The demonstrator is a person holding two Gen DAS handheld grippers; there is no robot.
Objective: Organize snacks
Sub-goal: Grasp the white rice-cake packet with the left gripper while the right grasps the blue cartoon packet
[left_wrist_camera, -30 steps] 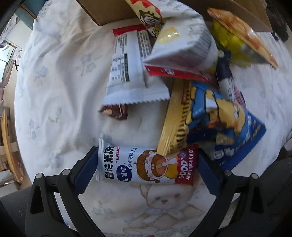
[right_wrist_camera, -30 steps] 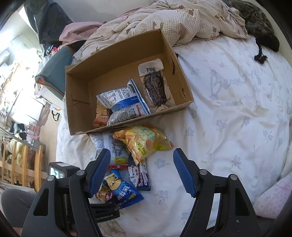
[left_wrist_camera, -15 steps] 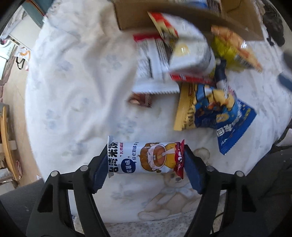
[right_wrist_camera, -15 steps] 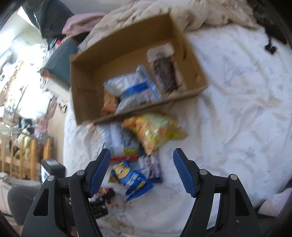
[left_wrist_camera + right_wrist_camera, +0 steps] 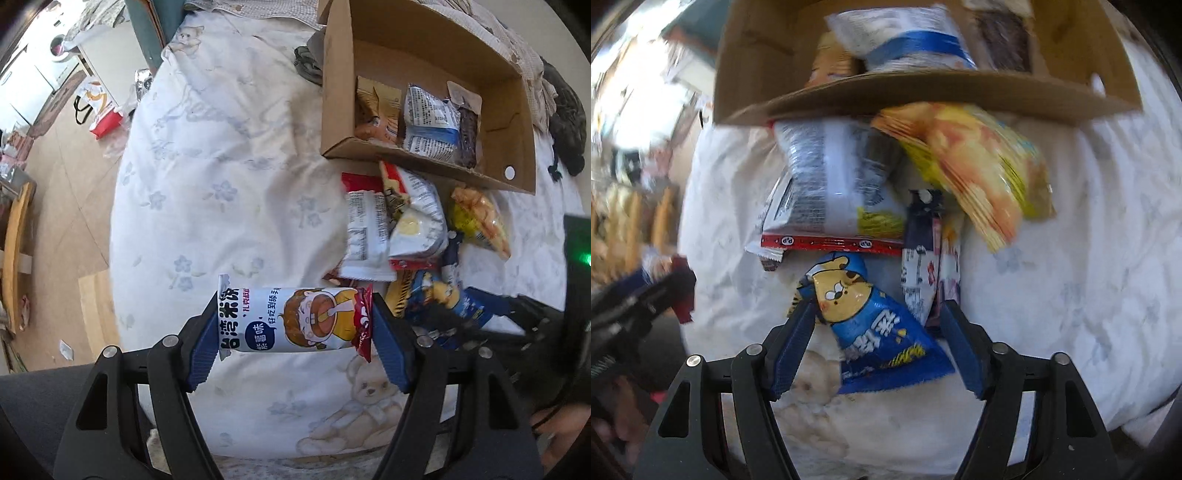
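Note:
My left gripper [image 5: 294, 314] is shut on a white and red rice cake packet [image 5: 288, 332], held crosswise by its two ends above the white bedsheet. In the right wrist view my right gripper [image 5: 877, 306] is low over the snack pile and its jaws are closing. A blue packet with a yellow cartoon face [image 5: 871, 328] lies between the fingers; no firm pinch shows. Behind the pile stands the open cardboard box [image 5: 517, 110] with several packets inside.
A yellow chips bag [image 5: 979, 166], a white packet with a red edge [image 5: 834, 177] and a slim dark stick pack [image 5: 923, 258] lie between the blue packet and the box's front wall [image 5: 923, 92]. Wooden floor and clutter [image 5: 66, 166] lie left of the bed.
My left gripper closed on the rice cake packet and lifted it off the bed. My right gripper dropped toward the pile and now straddles the blue packet, jaws narrower.

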